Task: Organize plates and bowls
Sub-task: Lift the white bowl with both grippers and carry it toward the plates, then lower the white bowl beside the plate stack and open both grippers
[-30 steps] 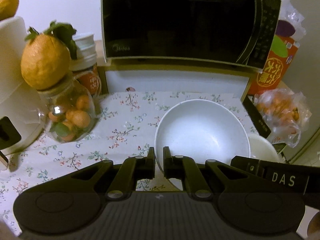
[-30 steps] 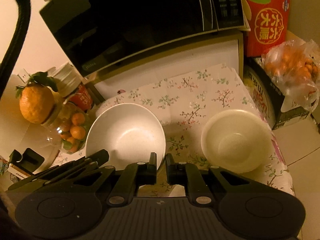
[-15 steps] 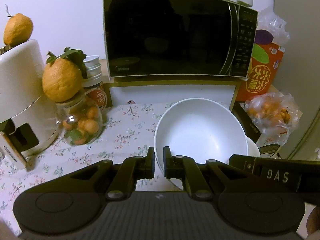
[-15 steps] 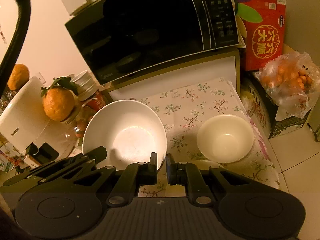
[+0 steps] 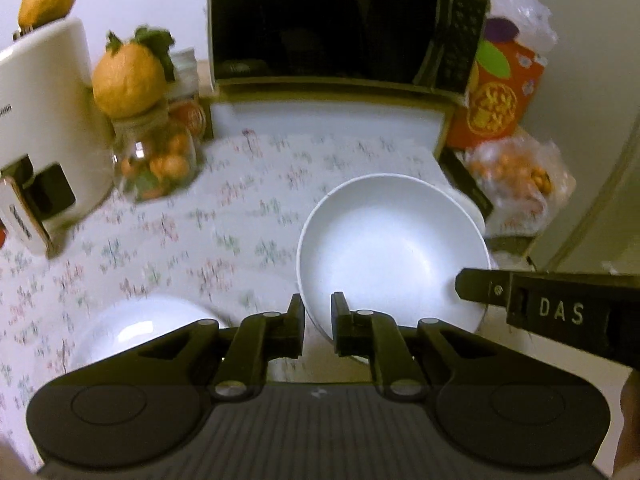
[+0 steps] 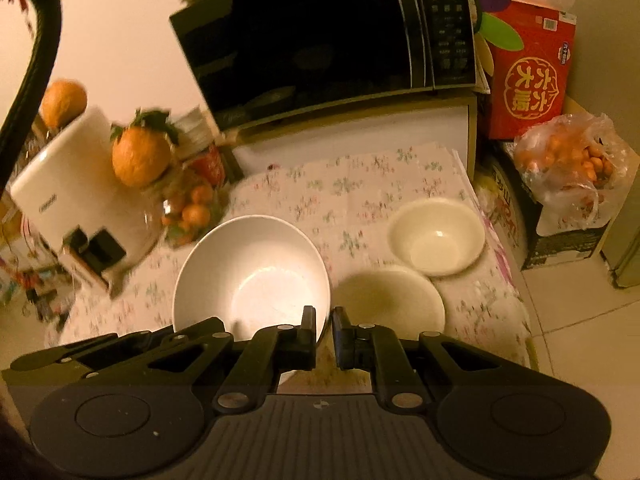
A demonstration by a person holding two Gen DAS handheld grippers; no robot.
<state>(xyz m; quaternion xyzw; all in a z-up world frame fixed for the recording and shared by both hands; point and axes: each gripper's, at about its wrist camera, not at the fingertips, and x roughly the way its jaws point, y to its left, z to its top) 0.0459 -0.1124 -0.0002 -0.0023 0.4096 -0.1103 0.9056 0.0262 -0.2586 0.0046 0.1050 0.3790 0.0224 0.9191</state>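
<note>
Both claws gripped the rim of one large white bowl [image 5: 394, 250] from opposite sides, holding it lifted above a table covered with a floral cloth [image 6: 360, 192]. The left claw [image 5: 317, 320] had its two black fingers clamped on the bowl's near left edge, one inside and one outside the wall. The right claw [image 6: 323, 330] was clamped likewise on the bowl's near right edge. In the right wrist view, a shallow cream plate [image 6: 390, 300] lay on the cloth just beside the held bowl, and a small cream bowl [image 6: 436, 237] sat just behind the plate, near the table's right edge. In the left wrist view, another white dish [image 5: 136, 330] sat on the cloth at lower left, partly hidden behind the claw body; the blur made its shape hard to tell. A black microwave [image 6: 332, 36] stood at the back of the table. At the left stood a glass jar of small oranges [image 5: 154, 160] with a large leafy citrus fruit [image 5: 128, 80] resting on top, beside a white appliance [image 5: 44, 128]. At the right were a red carton [image 6: 528, 72] and a plastic bag of small orange fruit [image 6: 572, 164].
</note>
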